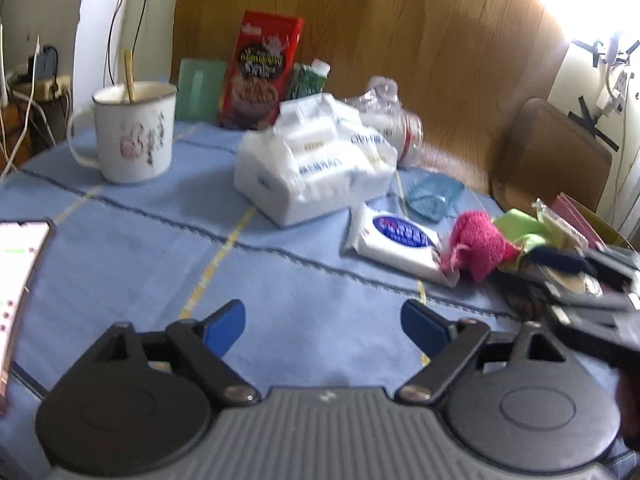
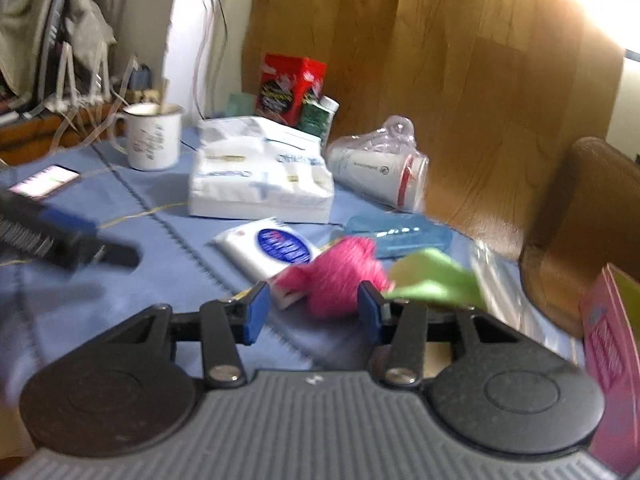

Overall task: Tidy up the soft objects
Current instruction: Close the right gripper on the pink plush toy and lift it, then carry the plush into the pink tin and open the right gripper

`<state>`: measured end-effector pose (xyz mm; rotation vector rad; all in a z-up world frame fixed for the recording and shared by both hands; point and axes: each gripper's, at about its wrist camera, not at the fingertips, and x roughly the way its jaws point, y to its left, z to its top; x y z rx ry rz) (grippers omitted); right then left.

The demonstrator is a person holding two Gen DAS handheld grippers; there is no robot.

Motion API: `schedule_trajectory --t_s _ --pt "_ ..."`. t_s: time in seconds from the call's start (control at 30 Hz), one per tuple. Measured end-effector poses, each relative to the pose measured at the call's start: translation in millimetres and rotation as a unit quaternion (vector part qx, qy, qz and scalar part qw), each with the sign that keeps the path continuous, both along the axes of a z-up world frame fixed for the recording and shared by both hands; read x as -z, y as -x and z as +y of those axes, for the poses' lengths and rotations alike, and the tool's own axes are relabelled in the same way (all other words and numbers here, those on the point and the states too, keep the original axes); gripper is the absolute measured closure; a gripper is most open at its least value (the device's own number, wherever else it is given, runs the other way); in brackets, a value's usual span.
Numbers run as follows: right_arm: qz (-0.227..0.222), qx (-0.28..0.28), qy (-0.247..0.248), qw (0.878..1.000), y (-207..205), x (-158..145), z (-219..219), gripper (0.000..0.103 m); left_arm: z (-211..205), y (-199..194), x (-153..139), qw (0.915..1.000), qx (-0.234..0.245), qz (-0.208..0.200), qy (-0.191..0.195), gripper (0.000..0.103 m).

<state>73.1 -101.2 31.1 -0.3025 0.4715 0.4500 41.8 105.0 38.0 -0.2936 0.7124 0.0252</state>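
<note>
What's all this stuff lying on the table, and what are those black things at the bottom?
tablecloth: one, blue, covering table
mug: one, white, back left, stick inside
red box: one, standing at back
tissue pack: one, white, centre
wipes packet: one, white and blue, beside pink cloth
pink cloth: one, fluffy, between right tongs' open fingers
green cloth: one, right of pink
blue case: one, clear
phone: one, left
left tongs: open
right tongs: open

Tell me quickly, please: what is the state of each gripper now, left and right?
Left gripper: open, holding nothing, above the blue tablecloth.
Right gripper: open, holding nothing; the pink fluffy cloth lies just ahead between its fingers.
</note>
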Motion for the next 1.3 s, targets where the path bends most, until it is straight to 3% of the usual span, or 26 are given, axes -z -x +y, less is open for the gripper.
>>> schedule_trajectory --t_s 0.17,0.23,0.27,0.3,0.47,0.6,0.77,0.87,0.9,0.97,1.1,1.3 --pt "0.007 -0.003 0.056 0.998 -38.8 10.7 22.8 0.052 7.3 21.2 3.2 0.9998 0.001 -0.020 0.009 0.017" --pt "-0.018 -0.002 0.089 0.996 -37.3 13.9 29.8 0.064 10.8 30.8 1.9 0.9995 0.002 -0.030 0.010 0.017" --pt "-0.023 -0.004 0.086 0.996 -31.1 11.5 29.3 0.064 10.4 39.9 -0.1 0.9993 0.003 -0.036 0.013 0.017" --pt "-0.020 -0.014 0.066 0.998 -24.0 5.1 24.2 0.064 5.5 59.6 -1.2 0.9989 0.007 -0.043 0.014 0.017" --pt "0.022 -0.078 -0.029 0.996 36.4 -14.5 -3.4 0.064 4.2 61.4 0.7 0.9937 0.071 -0.041 0.076 0.019" --pt "0.051 -0.079 -0.053 0.994 69.7 -1.8 -23.8 0.061 -17.5 49.8 6.2 0.9830 0.139 -0.028 0.117 0.023" --pt "0.047 -0.063 -0.048 0.996 85.0 15.7 -22.8 0.028 -54.2 37.4 14.3 0.9752 0.184 0.001 0.123 0.031" --pt "0.051 -0.066 -0.049 0.995 82.3 25.3 -23.4 0.026 -71.9 34.6 18.8 0.9688 0.207 0.016 0.136 0.042" --pt "0.056 -0.064 -0.042 0.995 79.1 30.5 -23.0 0.027 -76.8 34.9 20.2 0.9656 0.216 0.022 0.143 0.050" --pt "0.041 -0.053 -0.034 0.997 80.5 33.0 -23.5 0.055 -91.9 32.7 21.4 0.9631 0.227 0.038 0.140 0.054" --pt "0.031 -0.018 -0.081 0.996 79.2 22.6 -54.7 0.055 -118.1 30.9 1.5 0.9612 0.255 0.013 0.105 0.055" --pt "-0.064 0.079 -0.083 0.991 88.6 -6.3 -114.7 0.055 -198.4 -3.6 -39.7 0.9403 0.327 -0.038 0.088 0.055"
